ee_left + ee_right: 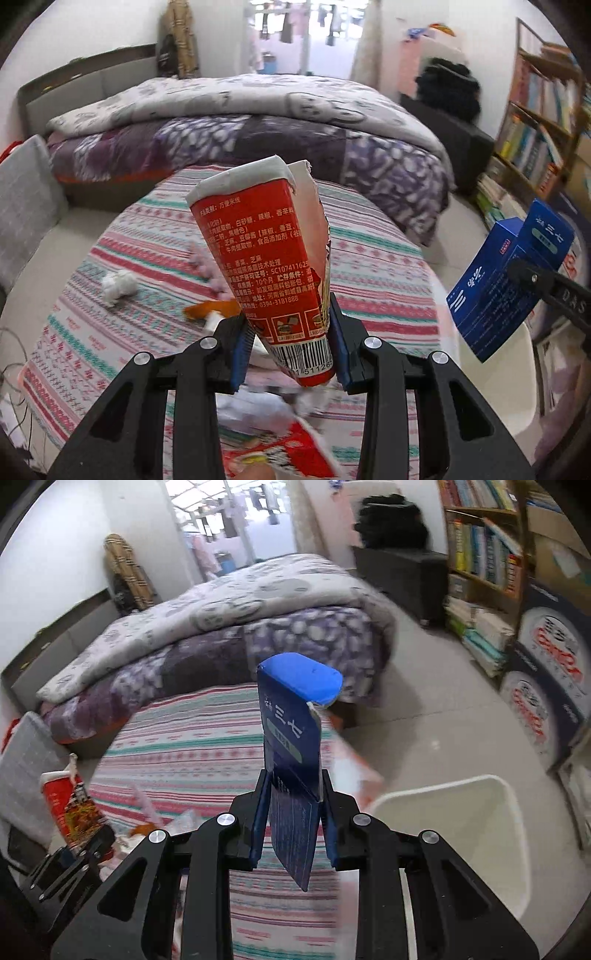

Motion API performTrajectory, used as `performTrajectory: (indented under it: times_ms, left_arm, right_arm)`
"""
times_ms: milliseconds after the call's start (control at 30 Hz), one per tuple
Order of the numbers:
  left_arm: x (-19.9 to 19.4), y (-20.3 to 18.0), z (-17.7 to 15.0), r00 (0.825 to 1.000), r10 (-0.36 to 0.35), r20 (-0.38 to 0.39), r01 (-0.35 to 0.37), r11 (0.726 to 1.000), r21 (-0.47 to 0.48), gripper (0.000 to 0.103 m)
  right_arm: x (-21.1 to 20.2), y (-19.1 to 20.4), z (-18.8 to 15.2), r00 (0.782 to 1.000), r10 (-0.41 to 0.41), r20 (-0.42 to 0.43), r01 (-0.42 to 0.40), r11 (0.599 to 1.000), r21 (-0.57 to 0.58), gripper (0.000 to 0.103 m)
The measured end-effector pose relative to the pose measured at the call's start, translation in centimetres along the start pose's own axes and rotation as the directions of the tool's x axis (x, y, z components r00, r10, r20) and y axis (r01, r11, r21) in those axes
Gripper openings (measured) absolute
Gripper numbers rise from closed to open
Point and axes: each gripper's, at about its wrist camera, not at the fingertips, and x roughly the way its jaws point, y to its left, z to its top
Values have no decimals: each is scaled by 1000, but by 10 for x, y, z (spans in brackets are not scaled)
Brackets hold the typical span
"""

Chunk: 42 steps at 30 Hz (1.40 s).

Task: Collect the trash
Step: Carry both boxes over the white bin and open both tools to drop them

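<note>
Jaws of the left gripper (291,347) clamp a red noodle carton (264,258), long axis upright, torn mouth tilted away. The right gripper (293,823) pinches a blue box (293,753) standing upright. Both hang over the striped tablecloth (369,258); a white bin (469,827) sits beside.

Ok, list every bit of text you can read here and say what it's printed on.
"0394-3181888" and "SC10741162", cut off: red noodle cup, left gripper; its fine print is too small.
"三七": blue box, right gripper; its small print is blurred.
"DAS": right gripper's finger.
Cartons: logo blurred.
</note>
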Motion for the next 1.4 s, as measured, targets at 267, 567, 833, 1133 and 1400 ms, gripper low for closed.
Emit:
performTrajectory:
  times_ms: [267, 567, 833, 1133, 1400]
  left_arm:
    - [3, -54, -16, 991, -124, -48, 128, 988, 81, 36]
    - [2, -125, -43, 963, -242, -114, 261, 946, 195, 37]
    - [-4, -187, -61, 937, -305, -168, 339, 910, 239, 37]
    - [-8, -233, -51, 911, -362, -197, 405, 877, 259, 53]
    - [-10, -225, -36, 902, -388, -190, 425, 875, 232, 68]
  right_arm:
    - [-10, -70, 3, 994, -100, -38, 103, 989, 105, 26]
    - [-39, -138, 8, 980, -197, -3, 191, 944, 269, 71]
    - [-59, -174, 17, 985, -165, 43, 135, 909, 395, 79]
    - [-78, -204, 19, 982, -167, 83, 107, 866, 488, 86]
    - [-77, -199, 18, 980, -181, 88, 117, 871, 478, 95]
